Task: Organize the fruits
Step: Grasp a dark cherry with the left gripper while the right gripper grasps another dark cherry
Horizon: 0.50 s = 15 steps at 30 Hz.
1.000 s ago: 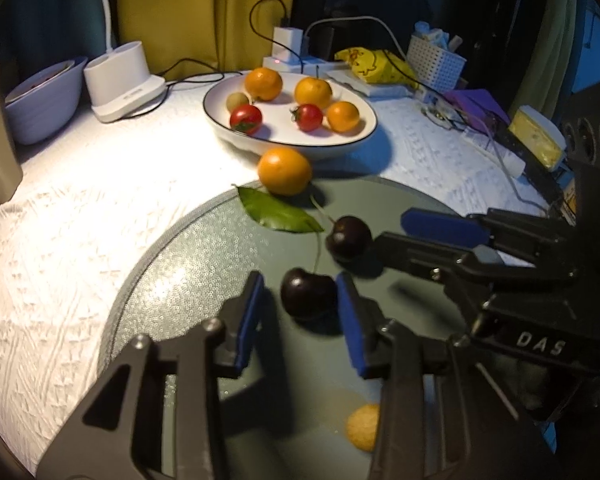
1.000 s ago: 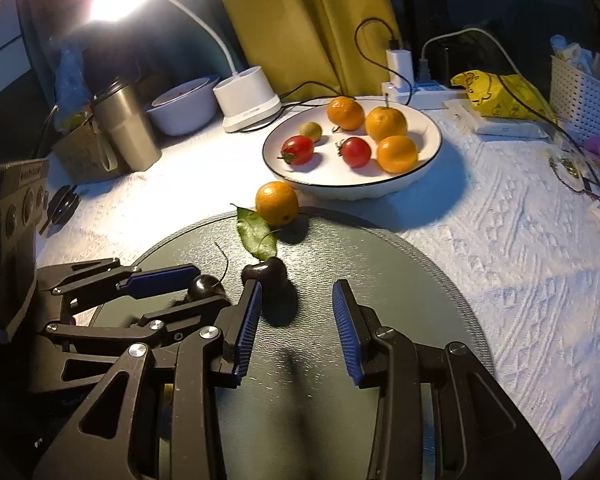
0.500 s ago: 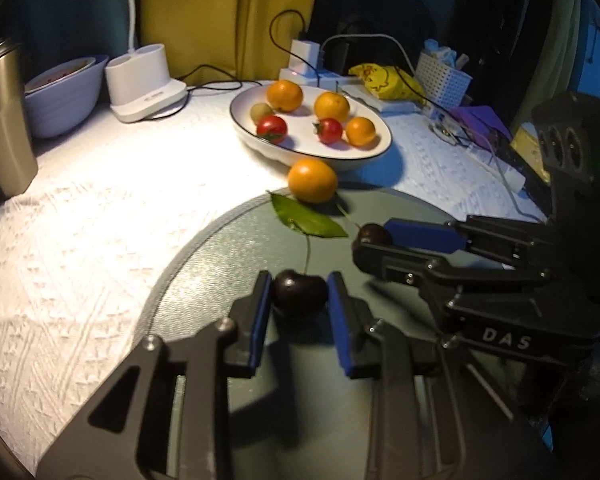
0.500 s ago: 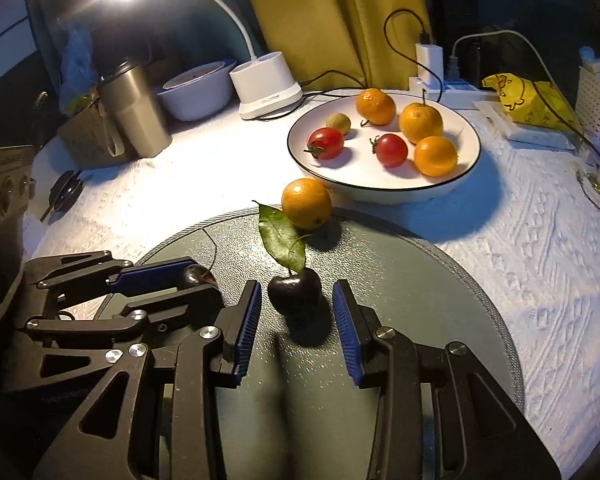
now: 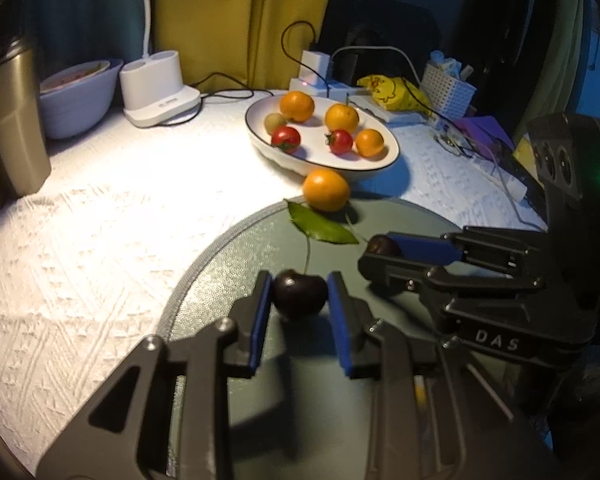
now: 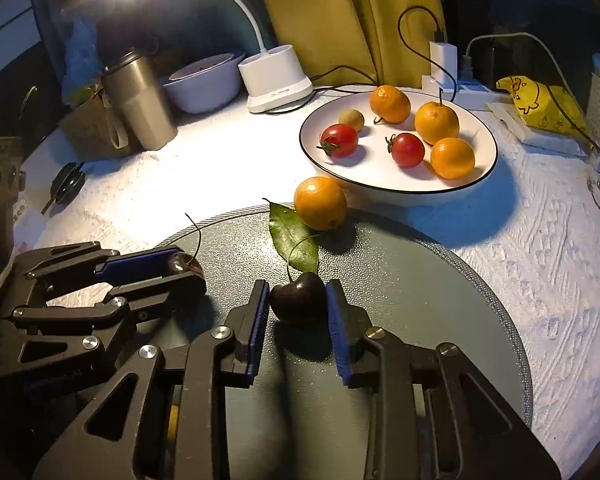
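My left gripper (image 5: pixel 299 286) is shut on a dark cherry (image 5: pixel 300 300) with a thin stem, just over the round green mat (image 5: pixel 228 264). My right gripper (image 6: pixel 298 290) is closing its jaws. Its blue pads touch both sides of a second dark cherry (image 6: pixel 299 300) over the same mat (image 6: pixel 420 280). Each view shows the other gripper beside it with its cherry (image 5: pixel 382 245) (image 6: pixel 182 265). Beyond the mat stands a white plate (image 6: pixel 400 196) with oranges, two tomatoes and a small green fruit. A loose orange (image 6: pixel 320 203) with a green leaf (image 6: pixel 294 240) lies against it.
A steel tumbler (image 6: pixel 140 100), a pale bowl (image 6: pixel 204 84) and a white lamp base (image 6: pixel 276 78) stand at the back left. Chargers with cables (image 6: pixel 444 60), a yellow bag (image 6: pixel 540 108) and a white basket (image 5: pixel 448 88) crowd the back right. A white textured cloth (image 5: pixel 100 240) covers the table.
The left jaws closed onto their cherry first. The right gripper slid over to the second cherry and its jaws have narrowed onto it. Both views have drawn nearer to the plate.
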Available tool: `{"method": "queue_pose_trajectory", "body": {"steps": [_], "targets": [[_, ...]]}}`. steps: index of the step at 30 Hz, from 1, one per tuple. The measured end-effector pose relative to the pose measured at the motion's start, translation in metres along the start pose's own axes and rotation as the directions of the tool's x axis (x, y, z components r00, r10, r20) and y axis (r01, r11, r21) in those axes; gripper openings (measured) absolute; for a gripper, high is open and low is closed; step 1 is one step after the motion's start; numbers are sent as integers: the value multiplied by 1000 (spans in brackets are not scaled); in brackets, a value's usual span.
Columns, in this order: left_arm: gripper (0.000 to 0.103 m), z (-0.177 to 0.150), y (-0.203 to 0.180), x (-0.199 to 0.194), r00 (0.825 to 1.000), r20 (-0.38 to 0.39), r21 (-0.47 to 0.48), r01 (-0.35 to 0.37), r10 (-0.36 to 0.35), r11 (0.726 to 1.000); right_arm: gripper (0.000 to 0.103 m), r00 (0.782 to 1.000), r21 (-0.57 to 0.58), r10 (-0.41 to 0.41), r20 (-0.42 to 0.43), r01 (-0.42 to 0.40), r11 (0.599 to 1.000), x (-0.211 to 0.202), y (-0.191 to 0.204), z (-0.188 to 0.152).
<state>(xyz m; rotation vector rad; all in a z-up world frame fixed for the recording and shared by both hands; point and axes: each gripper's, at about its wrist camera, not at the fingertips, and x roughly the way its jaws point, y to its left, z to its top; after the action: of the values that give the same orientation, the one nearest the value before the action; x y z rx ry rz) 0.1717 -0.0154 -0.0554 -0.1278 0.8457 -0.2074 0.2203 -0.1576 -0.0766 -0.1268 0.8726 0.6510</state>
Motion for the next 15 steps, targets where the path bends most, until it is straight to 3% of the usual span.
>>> {"method": "queue_pose_trajectory", "body": {"steps": [15], "targets": [[29,10,-14,-13,999,40,27,-10,9,1000,31,998,-25,-16,56,17,1000,-28,4,-1]]}}
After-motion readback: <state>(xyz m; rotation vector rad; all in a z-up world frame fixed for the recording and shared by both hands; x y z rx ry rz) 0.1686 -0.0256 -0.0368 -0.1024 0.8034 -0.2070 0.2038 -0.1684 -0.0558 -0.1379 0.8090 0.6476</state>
